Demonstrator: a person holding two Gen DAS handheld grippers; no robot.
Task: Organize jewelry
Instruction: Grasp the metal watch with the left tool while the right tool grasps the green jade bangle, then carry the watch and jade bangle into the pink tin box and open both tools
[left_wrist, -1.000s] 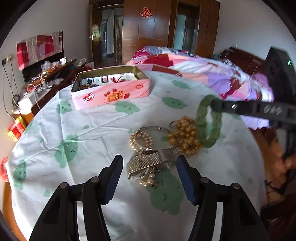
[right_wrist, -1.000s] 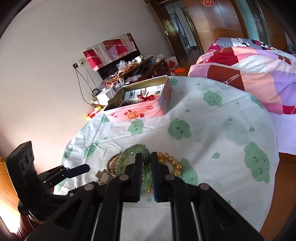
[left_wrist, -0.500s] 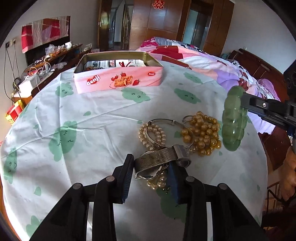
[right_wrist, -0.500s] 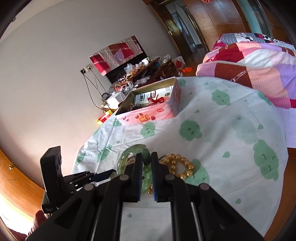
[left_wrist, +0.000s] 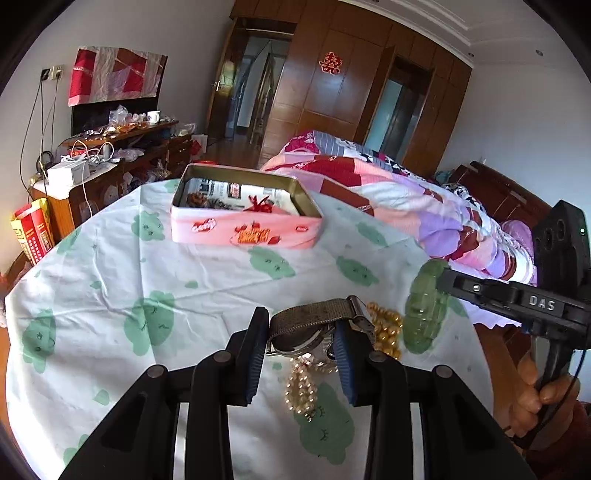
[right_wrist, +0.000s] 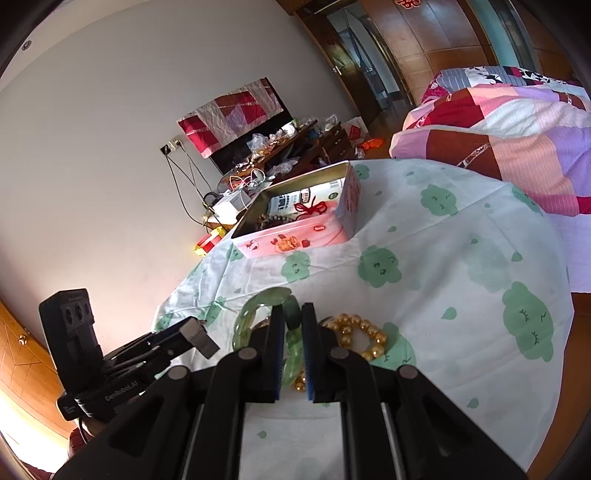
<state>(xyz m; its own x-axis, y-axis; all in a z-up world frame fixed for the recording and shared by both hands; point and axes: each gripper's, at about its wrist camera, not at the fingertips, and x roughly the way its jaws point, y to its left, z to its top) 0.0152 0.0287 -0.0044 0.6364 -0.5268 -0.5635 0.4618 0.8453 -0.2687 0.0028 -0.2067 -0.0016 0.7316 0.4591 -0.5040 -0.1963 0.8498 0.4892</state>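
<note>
Now both tongs are gripping: left tongs (left_wrist: 301, 345) clenching the watch (left_wrist: 314, 325), right tongs (right_wrist: 293, 347) the bangle (right_wrist: 258, 314). Both are hovering just short of the tin (left_wrist: 243, 229), left nearer.

woven metal mesh watch band (left_wrist: 314, 318), glossy translucent green bracelet (left_wrist: 424, 314), shiny metal tin (left_wrist: 243, 229)

**Green bracelet in my right grip**

My right hand-held gripper (right_wrist: 293, 341) pinches the green bracelet (right_wrist: 258, 308) above the table (right_wrist: 461, 258). A gold bead bracelet (right_wrist: 360, 338) lies just beside it. The pink tin (right_wrist: 295, 242) stands open farther back. My left hand-held gripper (right_wrist: 195, 338) is at lower left.
</note>
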